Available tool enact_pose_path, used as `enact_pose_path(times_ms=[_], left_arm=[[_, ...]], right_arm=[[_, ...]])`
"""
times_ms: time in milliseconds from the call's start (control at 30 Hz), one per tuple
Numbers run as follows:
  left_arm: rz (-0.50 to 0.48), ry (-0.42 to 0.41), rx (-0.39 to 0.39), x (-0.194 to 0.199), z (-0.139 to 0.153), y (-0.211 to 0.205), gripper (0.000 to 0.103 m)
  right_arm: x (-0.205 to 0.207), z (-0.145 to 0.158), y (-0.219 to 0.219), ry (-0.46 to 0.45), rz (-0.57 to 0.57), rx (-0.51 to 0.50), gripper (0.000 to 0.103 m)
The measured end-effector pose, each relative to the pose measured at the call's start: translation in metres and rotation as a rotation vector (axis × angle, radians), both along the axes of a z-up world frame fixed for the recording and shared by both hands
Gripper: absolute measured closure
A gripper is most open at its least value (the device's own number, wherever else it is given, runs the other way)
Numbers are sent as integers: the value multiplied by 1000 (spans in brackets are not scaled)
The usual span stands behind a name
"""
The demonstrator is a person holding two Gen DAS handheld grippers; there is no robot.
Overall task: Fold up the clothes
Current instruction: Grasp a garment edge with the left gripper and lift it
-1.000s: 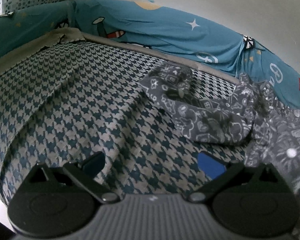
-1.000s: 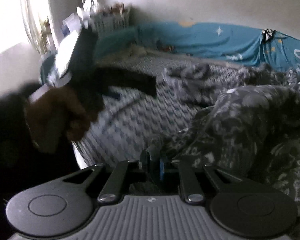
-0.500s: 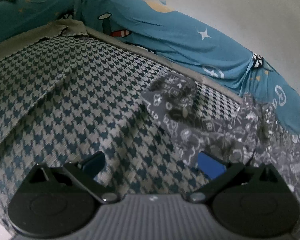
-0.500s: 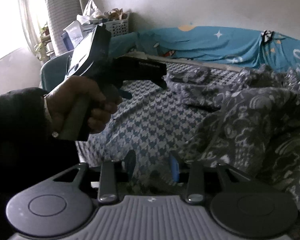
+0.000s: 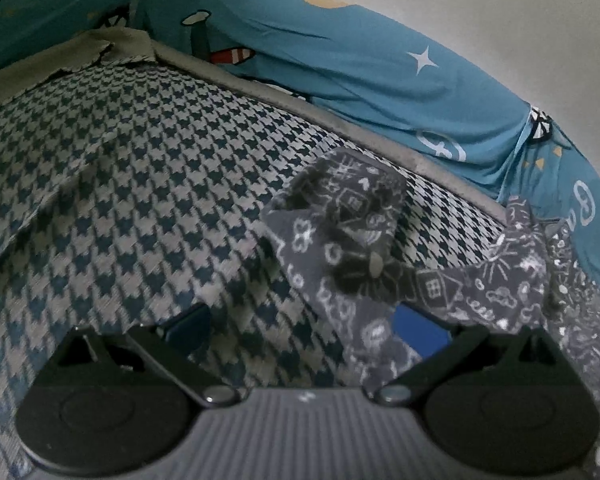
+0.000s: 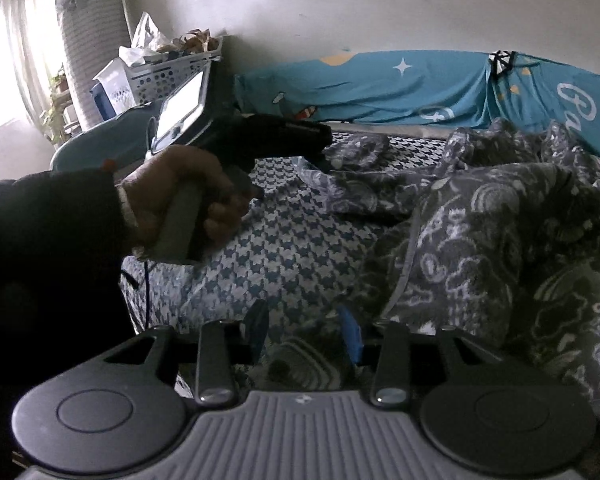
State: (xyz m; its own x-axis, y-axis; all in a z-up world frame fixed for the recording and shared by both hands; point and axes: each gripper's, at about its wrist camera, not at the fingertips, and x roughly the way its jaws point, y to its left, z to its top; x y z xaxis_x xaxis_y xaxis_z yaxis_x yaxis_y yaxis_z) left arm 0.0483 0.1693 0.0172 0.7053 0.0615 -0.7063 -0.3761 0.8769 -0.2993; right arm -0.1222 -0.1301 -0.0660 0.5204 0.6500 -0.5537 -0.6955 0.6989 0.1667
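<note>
A dark grey garment with white doodle print (image 6: 480,232) lies crumpled on the right half of the houndstooth bed cover (image 6: 300,248). One loose end of the garment (image 5: 340,220) reaches left across the cover. My left gripper (image 5: 304,328) is open wide just in front of that end, and cloth overlaps its right pad (image 5: 420,332). In the right wrist view a hand (image 6: 180,196) holds the left gripper (image 6: 316,140) over the cover. My right gripper (image 6: 304,334) is low over the garment's near edge; its jaws are opening, cloth lies between them and the pads do not press it.
Teal bedding with stars and rockets (image 5: 360,72) is bunched along the white wall behind the bed. A white perforated basket (image 6: 168,72) with bags stands at the back left, beside a bright window. A dark sleeve (image 6: 48,260) fills the left of the right wrist view.
The left gripper has moved forward and right, up to the garment's loose end. The right gripper, shut on the cloth edge before, has opened and let it go.
</note>
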Motion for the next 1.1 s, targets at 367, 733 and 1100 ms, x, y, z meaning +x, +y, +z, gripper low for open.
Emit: enact_pose_path(times_ms=[367,733,1100], left_arm=[[-75,20,39,31,-11,-15,53],[-159,-113,296,33,20,-49,88],[-74,-236,583,58,62,-13,88]], right_arm=[[8,-8,1,20,-6,-13,62],[12,-8,1,33,-17,14,59],[16,-6,9,66,1,82,57]])
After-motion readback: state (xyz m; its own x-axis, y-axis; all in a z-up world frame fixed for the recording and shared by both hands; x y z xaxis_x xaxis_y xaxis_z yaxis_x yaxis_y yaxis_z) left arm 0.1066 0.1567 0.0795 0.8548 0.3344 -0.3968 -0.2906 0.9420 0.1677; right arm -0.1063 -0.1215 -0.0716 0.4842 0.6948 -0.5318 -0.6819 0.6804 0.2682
